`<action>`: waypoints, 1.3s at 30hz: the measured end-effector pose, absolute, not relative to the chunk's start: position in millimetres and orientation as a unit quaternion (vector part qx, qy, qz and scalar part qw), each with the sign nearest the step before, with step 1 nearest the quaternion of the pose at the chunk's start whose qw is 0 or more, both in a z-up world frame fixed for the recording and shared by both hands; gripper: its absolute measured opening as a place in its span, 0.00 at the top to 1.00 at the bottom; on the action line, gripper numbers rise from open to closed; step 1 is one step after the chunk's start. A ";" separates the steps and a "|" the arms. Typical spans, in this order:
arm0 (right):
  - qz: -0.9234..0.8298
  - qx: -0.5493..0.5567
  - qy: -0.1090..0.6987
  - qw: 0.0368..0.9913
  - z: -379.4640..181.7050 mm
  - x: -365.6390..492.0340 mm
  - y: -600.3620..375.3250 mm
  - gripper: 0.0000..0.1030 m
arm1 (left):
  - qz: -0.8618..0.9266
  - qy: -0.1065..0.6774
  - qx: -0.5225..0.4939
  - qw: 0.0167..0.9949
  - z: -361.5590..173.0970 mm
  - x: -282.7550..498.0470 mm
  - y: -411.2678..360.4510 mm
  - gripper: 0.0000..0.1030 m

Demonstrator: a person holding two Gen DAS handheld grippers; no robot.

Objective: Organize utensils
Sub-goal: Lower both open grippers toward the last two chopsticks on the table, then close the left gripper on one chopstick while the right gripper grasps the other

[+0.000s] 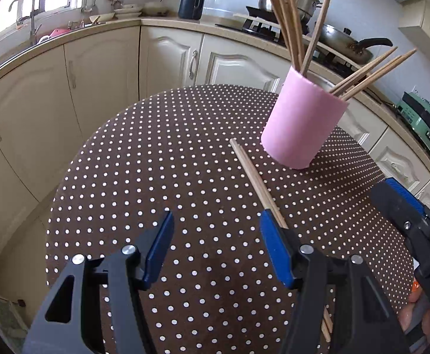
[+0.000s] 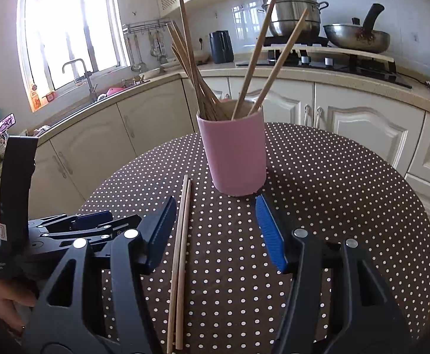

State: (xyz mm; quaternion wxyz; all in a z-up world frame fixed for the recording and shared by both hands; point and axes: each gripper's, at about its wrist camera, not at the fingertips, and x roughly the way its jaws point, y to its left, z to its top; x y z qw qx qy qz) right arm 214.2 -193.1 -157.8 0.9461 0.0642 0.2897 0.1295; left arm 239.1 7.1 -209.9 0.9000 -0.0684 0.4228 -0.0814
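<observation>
A pink cup (image 1: 302, 122) holding several wooden chopsticks (image 1: 288, 17) stands on a round brown polka-dot table (image 1: 156, 177). It also shows in the right wrist view (image 2: 234, 153) with its chopsticks (image 2: 191, 67). A loose pair of chopsticks (image 1: 255, 178) lies flat on the table in front of the cup, seen too in the right wrist view (image 2: 181, 244). My left gripper (image 1: 216, 233) is open and empty, its right finger beside the pair. My right gripper (image 2: 215, 221) is open above the pair, which lies between its fingers near the left one.
Cream kitchen cabinets (image 1: 167, 59) and a counter curve behind the table. A sink with tap (image 2: 79, 70) is at the left under a window. A stove with a steel pot (image 2: 293, 8) and a pan (image 2: 356, 37) is at the back right. A dark kettle (image 1: 192, 2) stands on the counter.
</observation>
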 end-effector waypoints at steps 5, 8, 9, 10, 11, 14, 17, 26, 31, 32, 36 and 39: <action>0.123 0.066 0.317 0.938 -176.7 225.0 -196.3 0.45 | -0.091 0.445 -0.060 0.889 -222.9 252.5 -8.0 0.42; 0.122 0.077 0.330 0.933 -182.4 231.6 -200.4 0.45 | -0.090 0.446 -0.033 0.890 -224.5 256.2 -20.9 0.42; 0.122 0.084 0.332 0.932 -183.0 232.4 -202.4 0.45 | -0.089 0.446 -0.023 0.890 -224.9 257.5 -24.3 0.42; 0.117 0.088 0.334 0.931 -184.2 233.3 -204.8 0.44 | -0.084 0.448 -0.011 0.890 -224.9 258.8 -28.2 0.42; 0.115 0.089 0.336 0.931 -184.0 235.1 -205.8 0.43 | -0.079 0.449 -0.002 0.890 -225.6 260.0 -30.9 0.42; 0.118 0.101 0.343 0.926 -186.1 237.4 -209.6 0.43 | -0.075 0.449 0.015 0.890 -225.9 262.9 -38.0 0.41; 0.121 0.112 0.347 0.923 -187.2 239.0 -212.7 0.42 | -0.073 0.452 0.011 0.889 -226.1 268.1 -41.3 0.41; 0.119 0.128 0.353 0.919 -189.1 243.1 -219.7 0.42 | -0.074 0.458 0.007 0.886 -223.1 278.1 -46.2 0.41; 0.115 0.137 0.360 0.916 -191.0 245.8 -222.5 0.42 | -0.071 0.461 0.017 0.884 -222.6 283.7 -57.1 0.41; 0.115 0.137 0.361 0.915 -191.7 247.0 -223.0 0.42 | -0.070 0.464 0.013 0.883 -222.7 284.3 -57.0 0.41; 0.118 0.136 0.368 0.912 -193.4 250.5 -223.3 0.41 | -0.067 0.471 0.027 0.879 -220.4 290.9 -63.7 0.41; 0.120 0.141 0.374 0.909 -196.2 253.8 -225.0 0.41 | -0.065 0.477 0.029 0.876 -218.8 294.8 -64.5 0.41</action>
